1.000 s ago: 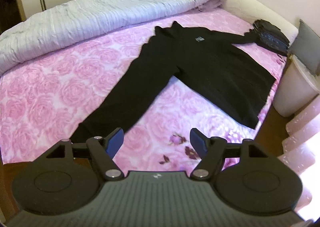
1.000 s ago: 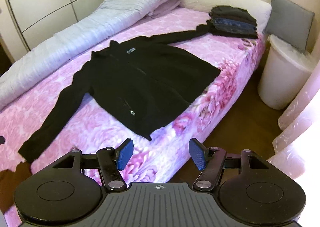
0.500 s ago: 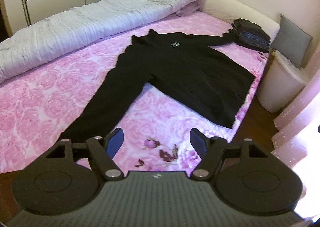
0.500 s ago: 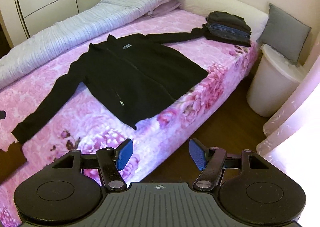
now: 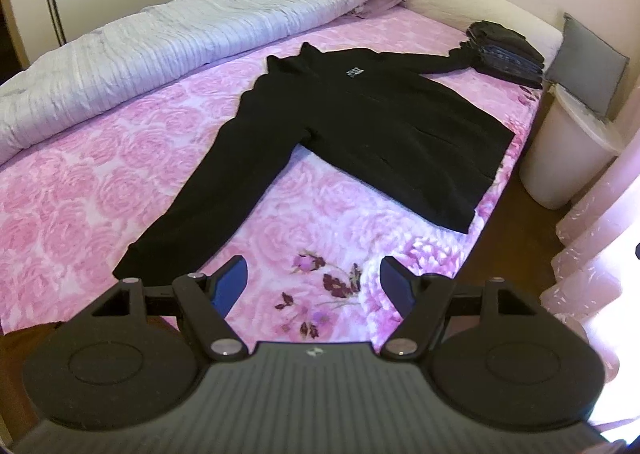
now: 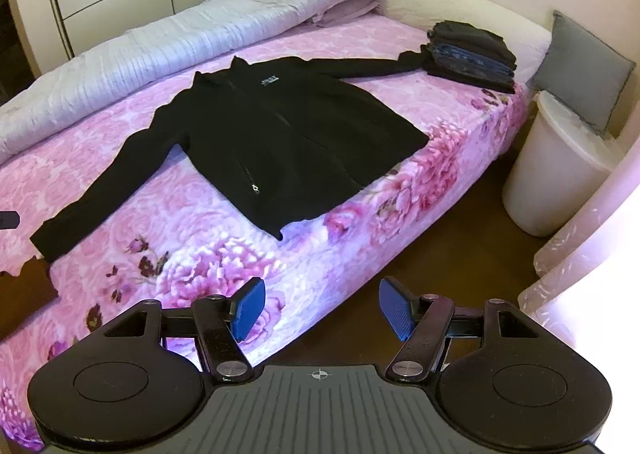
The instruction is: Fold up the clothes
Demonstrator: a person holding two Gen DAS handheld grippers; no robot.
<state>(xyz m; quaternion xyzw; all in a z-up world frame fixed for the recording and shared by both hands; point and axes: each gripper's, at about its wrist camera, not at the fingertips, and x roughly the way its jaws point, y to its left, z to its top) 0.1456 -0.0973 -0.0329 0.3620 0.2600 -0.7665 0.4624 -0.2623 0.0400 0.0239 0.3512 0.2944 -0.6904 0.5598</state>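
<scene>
A black zip jacket point(image 5: 380, 126) lies flat, front up, on the pink floral bed point(image 5: 100, 182), sleeves spread wide. It also shows in the right wrist view point(image 6: 288, 138). Its near sleeve cuff point(image 5: 156, 254) lies just beyond my left gripper point(image 5: 314, 282), which is open and empty above the bed's near edge. My right gripper point(image 6: 322, 308) is open and empty, held off the bed's side over the floor, well short of the jacket's hem point(image 6: 280, 232).
A stack of folded dark clothes point(image 6: 472, 54) sits at the bed's far right corner, touching the far sleeve. A rolled grey quilt point(image 6: 160, 54) runs along the far side. A white bin point(image 6: 556, 170) and grey cushion point(image 6: 580, 66) stand right of the bed. Pink curtain point(image 6: 592, 254) at right.
Both grippers have drawn back and risen, so the jacket sits farther off and more of the bed and floor shows. Both jaws stay open.
</scene>
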